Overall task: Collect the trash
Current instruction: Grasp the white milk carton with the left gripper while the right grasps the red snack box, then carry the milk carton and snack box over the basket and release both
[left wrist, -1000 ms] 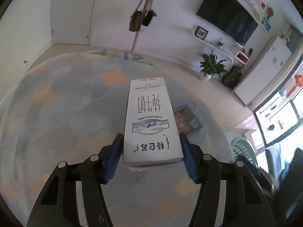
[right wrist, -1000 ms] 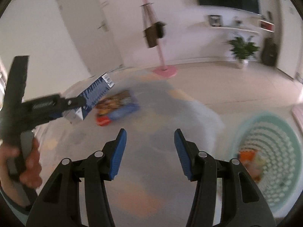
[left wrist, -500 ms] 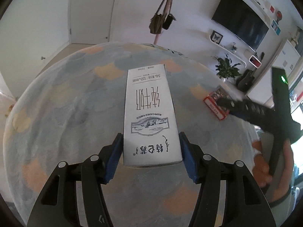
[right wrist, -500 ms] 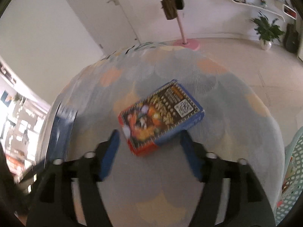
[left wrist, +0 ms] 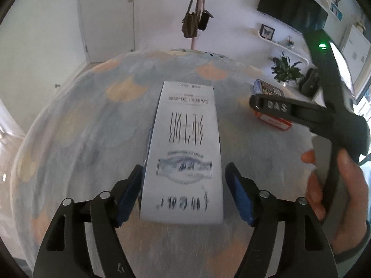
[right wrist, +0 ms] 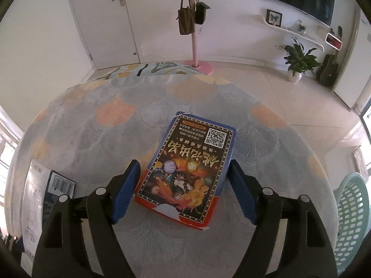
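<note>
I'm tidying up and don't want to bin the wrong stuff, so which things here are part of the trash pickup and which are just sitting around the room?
Part of the job:
- white milk carton, between the left gripper fingers
- colourful card box, between the open right gripper fingers
- green laundry-style basket

Just lying about:
- potted plant
- pink coat stand with bags
- guitar

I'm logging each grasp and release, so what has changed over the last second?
The left gripper has opened: its right pad now stands clear of the white carton, which it clamped before. The right gripper swung from open space to straddle the colourful box, jaws open, not yet closed. That box stays flat on the patterned tablecloth.
</note>
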Demonstrator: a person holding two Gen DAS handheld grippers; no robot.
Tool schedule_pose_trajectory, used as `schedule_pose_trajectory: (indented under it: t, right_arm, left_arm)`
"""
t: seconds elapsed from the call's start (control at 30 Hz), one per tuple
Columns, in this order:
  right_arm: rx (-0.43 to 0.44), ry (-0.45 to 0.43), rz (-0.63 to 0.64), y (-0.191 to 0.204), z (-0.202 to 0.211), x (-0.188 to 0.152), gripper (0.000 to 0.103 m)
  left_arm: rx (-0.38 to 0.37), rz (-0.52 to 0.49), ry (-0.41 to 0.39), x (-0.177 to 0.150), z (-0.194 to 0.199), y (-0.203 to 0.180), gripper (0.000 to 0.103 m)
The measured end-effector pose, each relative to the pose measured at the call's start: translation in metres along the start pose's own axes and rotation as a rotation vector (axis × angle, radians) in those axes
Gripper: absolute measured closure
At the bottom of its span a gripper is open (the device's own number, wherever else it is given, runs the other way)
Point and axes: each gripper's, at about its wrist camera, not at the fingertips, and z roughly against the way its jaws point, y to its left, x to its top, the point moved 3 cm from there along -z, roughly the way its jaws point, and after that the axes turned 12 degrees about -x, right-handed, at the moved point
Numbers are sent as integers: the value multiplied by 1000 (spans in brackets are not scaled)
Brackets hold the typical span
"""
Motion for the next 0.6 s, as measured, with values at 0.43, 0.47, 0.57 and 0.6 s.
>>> schedule_pose_trajectory:
  t: [0.43, 0.47, 0.57, 0.6]
  right_arm:
    - [264, -38, 299, -36, 62, -93, 46]
    - [270, -33, 305, -41, 65, -99, 46]
    - [281, 3, 285, -50, 72, -106, 45]
    - [286, 13, 272, -50, 72, -105, 45]
  left_arm:
    - [-48, -13, -7, -11, 13, -3, 46]
    - [-51, -15, -12, -14, 17, -4, 46]
    - [-72, -6, -24, -21, 24, -7, 46]
    - [-76, -2, -30, -23, 26, -9, 46]
